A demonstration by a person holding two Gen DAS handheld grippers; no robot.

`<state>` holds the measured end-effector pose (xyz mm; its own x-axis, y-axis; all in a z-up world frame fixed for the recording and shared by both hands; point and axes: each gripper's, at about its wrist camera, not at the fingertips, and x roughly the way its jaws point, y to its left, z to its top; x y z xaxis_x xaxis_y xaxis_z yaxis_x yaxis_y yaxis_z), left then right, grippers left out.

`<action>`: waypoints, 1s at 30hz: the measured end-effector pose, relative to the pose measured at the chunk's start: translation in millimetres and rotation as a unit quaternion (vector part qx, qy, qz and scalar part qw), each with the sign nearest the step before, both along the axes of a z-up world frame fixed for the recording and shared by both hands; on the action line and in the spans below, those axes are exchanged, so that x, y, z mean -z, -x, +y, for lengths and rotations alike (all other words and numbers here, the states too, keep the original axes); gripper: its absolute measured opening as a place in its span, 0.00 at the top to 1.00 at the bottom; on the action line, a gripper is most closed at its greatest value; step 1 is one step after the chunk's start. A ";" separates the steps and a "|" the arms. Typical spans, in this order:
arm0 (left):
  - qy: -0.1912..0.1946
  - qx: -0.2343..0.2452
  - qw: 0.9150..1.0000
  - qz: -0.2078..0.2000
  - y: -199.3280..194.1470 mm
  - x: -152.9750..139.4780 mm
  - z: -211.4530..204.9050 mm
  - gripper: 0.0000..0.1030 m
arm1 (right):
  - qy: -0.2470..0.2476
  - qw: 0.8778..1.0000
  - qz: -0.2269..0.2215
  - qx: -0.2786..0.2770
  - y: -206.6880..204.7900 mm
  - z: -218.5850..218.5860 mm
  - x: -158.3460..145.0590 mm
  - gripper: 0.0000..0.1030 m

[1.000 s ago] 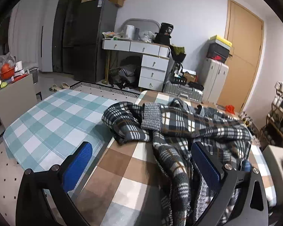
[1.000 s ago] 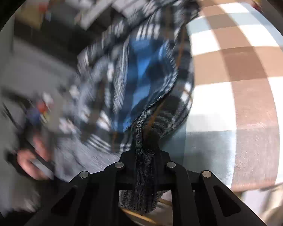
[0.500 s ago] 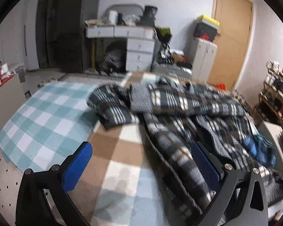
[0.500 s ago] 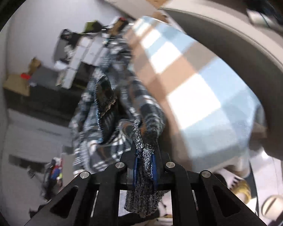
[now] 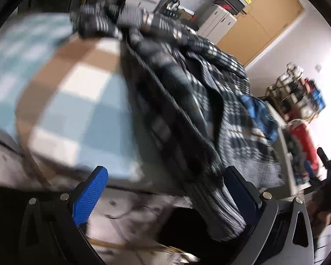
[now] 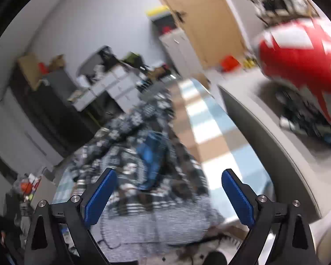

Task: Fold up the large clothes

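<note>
The large dark plaid jacket [image 5: 187, 84] lies crumpled on the checkered bedspread [image 5: 77, 110], its blue lining [image 5: 258, 114] showing and one end hanging over the near edge. My left gripper [image 5: 165, 190] is open and tilted down at that hanging end, which lies against the right finger [image 5: 238, 187]. In the right wrist view the jacket [image 6: 130, 150] spreads over the bedspread [image 6: 205, 132]. My right gripper [image 6: 168, 196] hovers above it, jaws opening wide, with no cloth pinched between the pads. Both views are blurred.
A red-and-white object [image 6: 298, 50] sits on a grey surface [image 6: 275, 154] right of the bed. Behind stand a wooden door [image 6: 209, 22], a white cabinet [image 5: 218, 19], a drawer desk [image 6: 108, 86] and a shoe rack [image 5: 298, 88].
My right gripper let go of the jacket's knit hem, opened wide and lifted. My left gripper, still open, dropped and tipped down toward the jacket end at the bed's near edge.
</note>
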<state>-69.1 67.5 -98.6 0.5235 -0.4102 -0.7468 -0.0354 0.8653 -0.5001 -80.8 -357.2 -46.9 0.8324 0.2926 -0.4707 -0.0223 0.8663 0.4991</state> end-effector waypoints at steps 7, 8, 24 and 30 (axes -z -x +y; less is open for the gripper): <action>0.034 0.018 0.999 0.015 -4.0 2.6 -33.5 0.01 | -0.026 0.997 -0.013 -0.077 2.4 34.2 4.3 0.02; 0.038 0.016 0.999 0.021 -8.6 4.6 -34.2 0.01 | -0.029 0.996 -0.017 -0.084 2.9 40.4 5.9 0.02; 0.014 0.083 0.995 0.047 -12.8 -1.8 -18.4 0.98 | -0.098 0.981 0.013 -0.164 -17.8 83.6 23.9 0.02; -0.026 0.063 0.995 0.071 -0.9 14.3 5.5 0.98 | -0.046 0.980 0.022 -0.192 -34.5 125.2 17.8 0.02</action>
<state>-68.2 73.1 -112.8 0.3584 -0.4251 -0.8312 0.0082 0.8917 -0.4525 -46.3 -231.9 -64.7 0.6325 0.6232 -0.4600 -0.3143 0.7492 0.5830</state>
